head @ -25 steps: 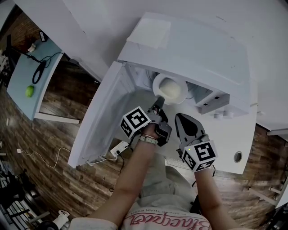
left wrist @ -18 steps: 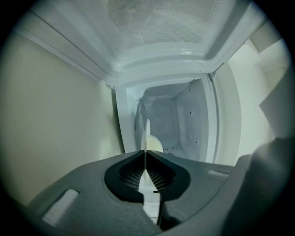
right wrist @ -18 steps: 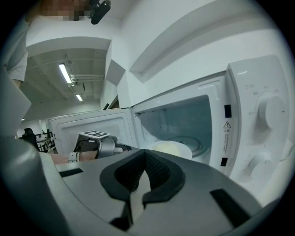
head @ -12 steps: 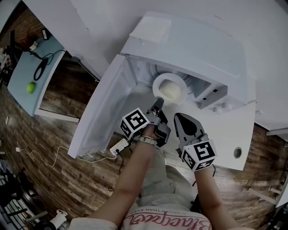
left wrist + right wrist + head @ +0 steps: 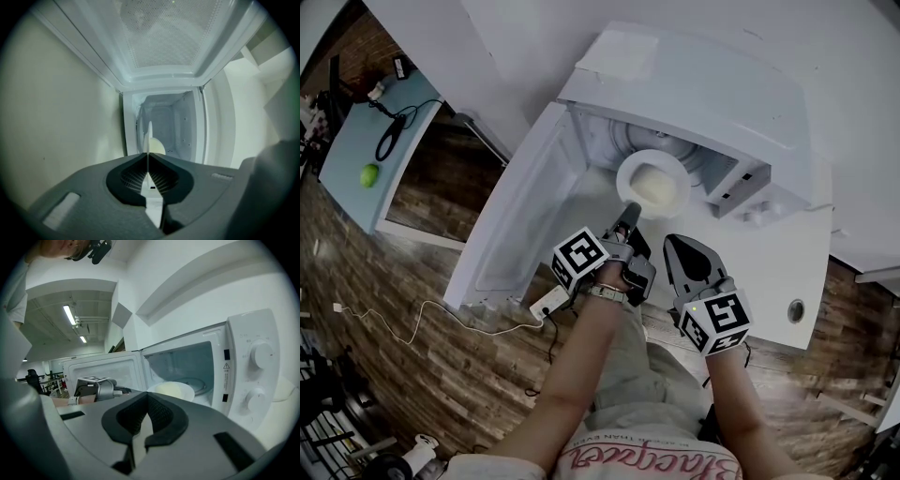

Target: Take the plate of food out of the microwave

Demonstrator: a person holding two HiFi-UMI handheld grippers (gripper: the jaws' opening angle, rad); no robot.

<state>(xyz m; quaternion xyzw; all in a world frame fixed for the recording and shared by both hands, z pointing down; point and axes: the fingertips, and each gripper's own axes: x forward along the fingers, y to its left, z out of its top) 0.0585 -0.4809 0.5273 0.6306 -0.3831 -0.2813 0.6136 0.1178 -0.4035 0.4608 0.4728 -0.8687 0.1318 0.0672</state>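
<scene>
The white microwave (image 5: 703,103) stands open, its door (image 5: 520,225) swung out to the left. A white plate (image 5: 653,185) with pale yellowish food lies at the mouth of the cavity. My left gripper (image 5: 631,212) is shut on the plate's near rim. In the left gripper view the plate (image 5: 150,137) shows edge-on between the closed jaws of that gripper (image 5: 148,158). My right gripper (image 5: 678,246) hangs just right of the left one, in front of the microwave, shut and empty. The right gripper view shows its own shut jaws (image 5: 146,397), the plate (image 5: 171,391) and the left gripper (image 5: 96,387).
The microwave's control panel with two knobs (image 5: 260,355) is to the right of the cavity. A white power strip with a cable (image 5: 547,305) lies on the wooden floor below the door. A light blue table (image 5: 366,141) with a green ball stands far left.
More of the plate now shows in front of the microwave's top edge. Both grippers stay almost where they were, and the left one keeps its grip on the rim.
</scene>
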